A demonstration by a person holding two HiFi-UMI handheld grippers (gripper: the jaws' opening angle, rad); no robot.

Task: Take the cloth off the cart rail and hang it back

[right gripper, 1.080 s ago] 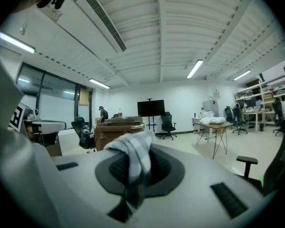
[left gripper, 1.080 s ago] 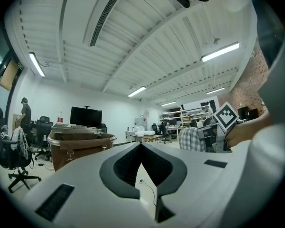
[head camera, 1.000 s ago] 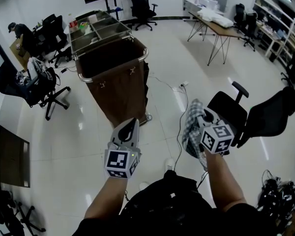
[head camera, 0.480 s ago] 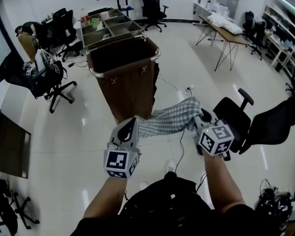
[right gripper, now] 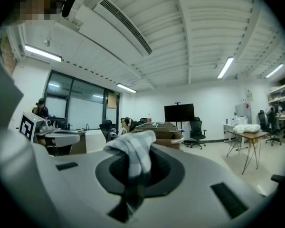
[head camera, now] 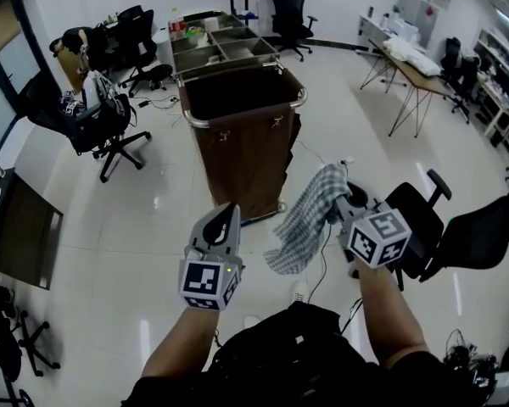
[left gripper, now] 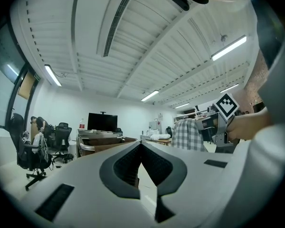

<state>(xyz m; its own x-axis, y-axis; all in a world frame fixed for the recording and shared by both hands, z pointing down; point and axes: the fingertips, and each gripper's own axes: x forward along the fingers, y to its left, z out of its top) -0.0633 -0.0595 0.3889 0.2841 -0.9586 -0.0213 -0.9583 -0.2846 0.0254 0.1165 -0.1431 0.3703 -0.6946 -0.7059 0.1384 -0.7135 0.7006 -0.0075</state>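
Note:
A grey-and-white checked cloth (head camera: pixel 304 225) hangs loose in the air, pinched at its top corner by my right gripper (head camera: pixel 343 202), which is shut on it. In the right gripper view the cloth (right gripper: pixel 134 152) is bunched over and between the closed jaws. The brown cart (head camera: pixel 244 147) stands on the floor ahead, its metal rail (head camera: pixel 248 118) bare around the top rim. My left gripper (head camera: pixel 227 214) is shut with nothing in it and points at the cart's front. From the left gripper view (left gripper: pixel 141 148) the cloth (left gripper: pixel 187 136) hangs off to the right.
Trays with small items (head camera: pixel 216 44) sit at the cart's far end. Office chairs stand at the left (head camera: pixel 106 121) and close on the right (head camera: pixel 420 219). A cable (head camera: pixel 318 172) runs across the floor. A trestle table (head camera: pixel 416 62) is at the far right.
Half a second ago the cloth was flung out flat to the left toward the cart; now it droops below the right gripper. The cart sits more central in the head view.

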